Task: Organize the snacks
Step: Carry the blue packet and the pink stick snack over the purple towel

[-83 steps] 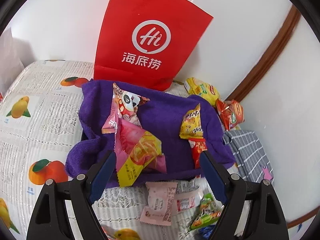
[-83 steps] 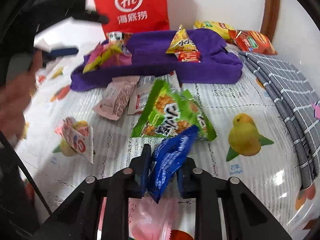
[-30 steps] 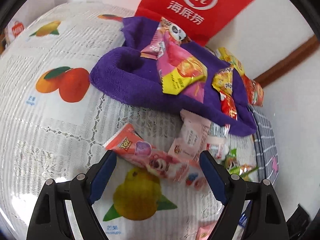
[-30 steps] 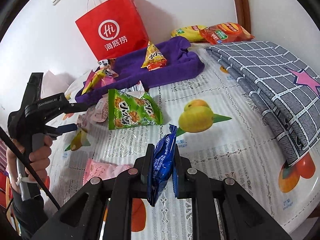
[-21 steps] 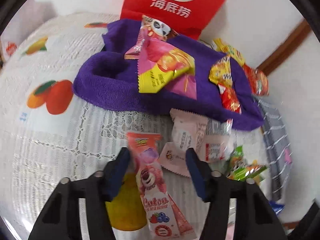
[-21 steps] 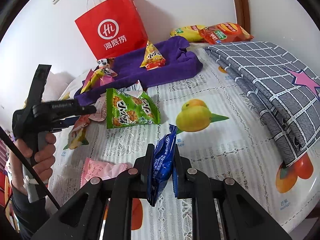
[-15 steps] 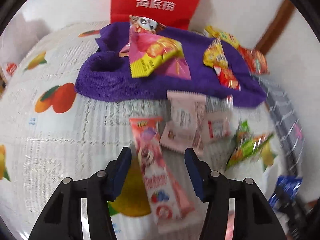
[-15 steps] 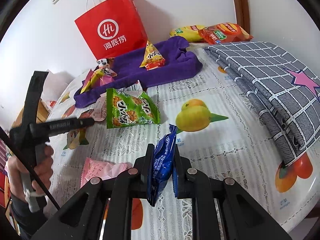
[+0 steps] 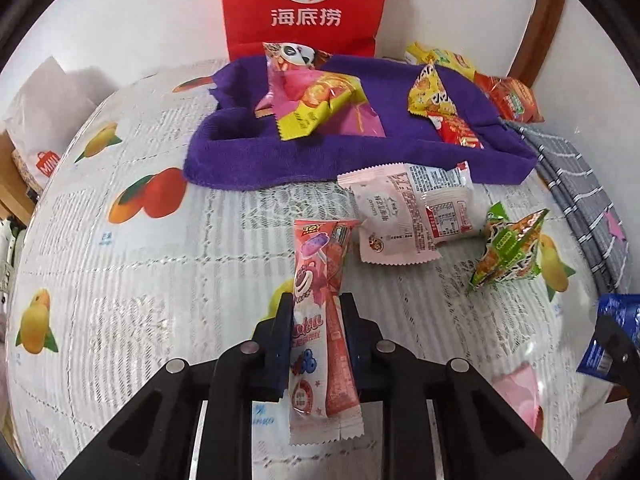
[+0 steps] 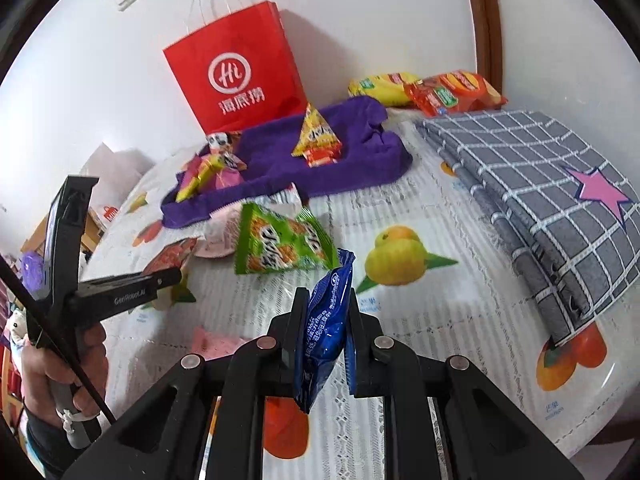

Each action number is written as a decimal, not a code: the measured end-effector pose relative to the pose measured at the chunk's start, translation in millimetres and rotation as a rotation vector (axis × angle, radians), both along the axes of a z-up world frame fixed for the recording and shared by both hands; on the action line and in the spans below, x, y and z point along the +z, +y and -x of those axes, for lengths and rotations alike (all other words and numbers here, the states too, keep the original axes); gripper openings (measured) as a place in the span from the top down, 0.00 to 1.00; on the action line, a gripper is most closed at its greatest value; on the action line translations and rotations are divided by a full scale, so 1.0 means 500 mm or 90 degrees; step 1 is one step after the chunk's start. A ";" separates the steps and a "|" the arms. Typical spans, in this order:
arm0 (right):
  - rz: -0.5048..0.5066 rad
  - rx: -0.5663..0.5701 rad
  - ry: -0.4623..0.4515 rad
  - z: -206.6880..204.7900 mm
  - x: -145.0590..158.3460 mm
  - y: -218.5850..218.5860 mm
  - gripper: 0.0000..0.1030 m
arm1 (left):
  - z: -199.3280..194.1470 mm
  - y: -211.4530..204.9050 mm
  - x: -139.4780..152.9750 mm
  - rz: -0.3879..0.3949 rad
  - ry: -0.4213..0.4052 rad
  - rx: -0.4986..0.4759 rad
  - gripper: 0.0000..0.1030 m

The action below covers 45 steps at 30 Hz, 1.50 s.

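My left gripper (image 9: 316,312) is shut on a long pink candy packet (image 9: 320,312) with a bear on it, lying on the fruit-print tablecloth (image 9: 132,292). My right gripper (image 10: 323,308) is shut on a blue snack bag (image 10: 326,328) held above the table; the bag also shows in the left wrist view (image 9: 616,332). A purple towel (image 9: 248,152) at the back holds a pink-yellow packet (image 9: 316,108), a panda packet (image 9: 292,56) and a yellow-red triangle packet (image 9: 436,100). The left gripper also shows in the right wrist view (image 10: 176,276).
Pale pink packets (image 9: 408,212) and a green snack bag (image 9: 508,248) lie in front of the towel. A red paper bag (image 9: 304,4) stands against the wall. Yellow and red chip bags (image 10: 424,92) and a grey checked cloth (image 10: 532,184) lie at right.
My left gripper moved from the purple towel down to the pink candy packet and closed on it. My right gripper lifted the blue bag off the table and holds it still.
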State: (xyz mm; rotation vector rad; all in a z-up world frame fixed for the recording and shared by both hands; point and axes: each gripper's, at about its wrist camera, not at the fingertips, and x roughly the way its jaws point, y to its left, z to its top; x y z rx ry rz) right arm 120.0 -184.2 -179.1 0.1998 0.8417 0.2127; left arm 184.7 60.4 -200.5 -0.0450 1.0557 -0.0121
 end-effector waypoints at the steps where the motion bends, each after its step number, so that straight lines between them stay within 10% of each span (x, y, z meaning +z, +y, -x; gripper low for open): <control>1: -0.005 0.003 -0.002 0.000 0.004 0.000 0.85 | 0.003 0.006 0.006 0.009 -0.003 0.002 0.80; 28: 0.039 0.010 -0.090 -0.179 0.162 0.055 0.85 | -0.086 0.072 0.167 0.065 -0.108 0.032 0.80; 45: 0.038 0.024 -0.097 -0.358 0.160 0.109 0.85 | -0.201 0.057 0.178 0.076 -0.130 0.038 0.80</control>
